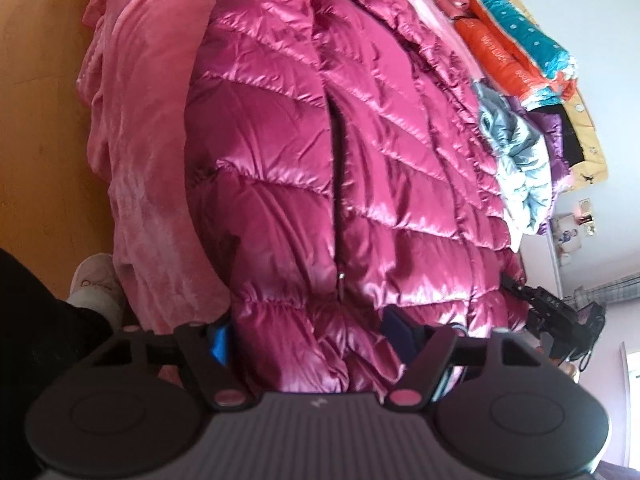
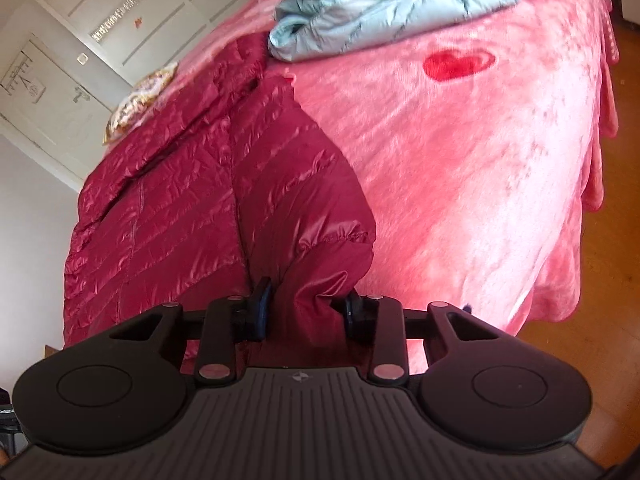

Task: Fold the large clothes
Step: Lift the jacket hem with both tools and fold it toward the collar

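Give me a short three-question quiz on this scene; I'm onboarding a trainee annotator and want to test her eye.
1. True or false: the right gripper has the magenta puffer jacket between its fingers.
2. What lies on the pink blanket beyond the jacket in the right wrist view? A) light blue jacket B) brown towel C) black jeans
3. What red motif is printed on the blanket?

Key:
1. True, on a bunched sleeve end.
2. A
3. A heart.
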Available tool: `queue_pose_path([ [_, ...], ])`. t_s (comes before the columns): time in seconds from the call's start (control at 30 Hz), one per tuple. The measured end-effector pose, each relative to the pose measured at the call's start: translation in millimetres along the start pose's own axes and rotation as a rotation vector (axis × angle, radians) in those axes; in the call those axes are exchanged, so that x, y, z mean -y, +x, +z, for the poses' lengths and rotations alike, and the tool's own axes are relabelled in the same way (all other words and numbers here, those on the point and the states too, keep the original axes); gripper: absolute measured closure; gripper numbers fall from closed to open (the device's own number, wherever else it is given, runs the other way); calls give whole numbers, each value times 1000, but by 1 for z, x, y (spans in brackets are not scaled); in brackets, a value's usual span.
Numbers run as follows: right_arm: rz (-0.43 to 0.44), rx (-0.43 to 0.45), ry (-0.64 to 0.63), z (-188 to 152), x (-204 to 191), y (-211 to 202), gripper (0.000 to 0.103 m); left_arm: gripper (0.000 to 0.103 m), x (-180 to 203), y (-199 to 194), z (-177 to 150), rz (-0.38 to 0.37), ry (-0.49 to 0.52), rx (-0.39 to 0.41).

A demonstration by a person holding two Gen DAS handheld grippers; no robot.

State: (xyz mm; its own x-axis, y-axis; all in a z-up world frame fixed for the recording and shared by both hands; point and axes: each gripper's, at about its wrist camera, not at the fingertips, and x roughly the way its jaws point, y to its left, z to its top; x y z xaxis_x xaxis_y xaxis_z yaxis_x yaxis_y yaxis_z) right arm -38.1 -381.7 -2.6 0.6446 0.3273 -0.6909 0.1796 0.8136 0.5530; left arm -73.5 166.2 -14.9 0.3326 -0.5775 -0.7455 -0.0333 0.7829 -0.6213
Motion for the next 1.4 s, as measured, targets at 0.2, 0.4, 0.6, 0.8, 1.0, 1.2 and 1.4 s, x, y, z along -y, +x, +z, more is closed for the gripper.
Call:
queue_pose_path([
  [0.2, 13, -28, -21, 1, -3, 5, 44, 24, 0, 5, 0, 23, 4, -19],
  [0.4, -6, -22, -35, 1, -7, 6, 54, 62, 1, 0, 0, -19, 11, -15],
  [0.6, 3, 10, -9, 0, -4, 0, 77, 88, 2, -14, 6, -178, -21, 16],
  [0.8, 114, 54, 54, 0, -2, -10, 87, 90, 8, -28, 16, -318, -48, 76],
  [1.0, 274, 118, 189, 9, 7, -23, 89, 90, 9, -39, 37, -443, -135, 165],
  [1.2, 443, 230, 271, 28, 2, -38, 89, 90, 21, -48, 74, -536, -182, 258],
  [1.4, 512, 317, 311, 55, -12, -38, 89, 90, 28, -57, 111, -596, -208, 344],
])
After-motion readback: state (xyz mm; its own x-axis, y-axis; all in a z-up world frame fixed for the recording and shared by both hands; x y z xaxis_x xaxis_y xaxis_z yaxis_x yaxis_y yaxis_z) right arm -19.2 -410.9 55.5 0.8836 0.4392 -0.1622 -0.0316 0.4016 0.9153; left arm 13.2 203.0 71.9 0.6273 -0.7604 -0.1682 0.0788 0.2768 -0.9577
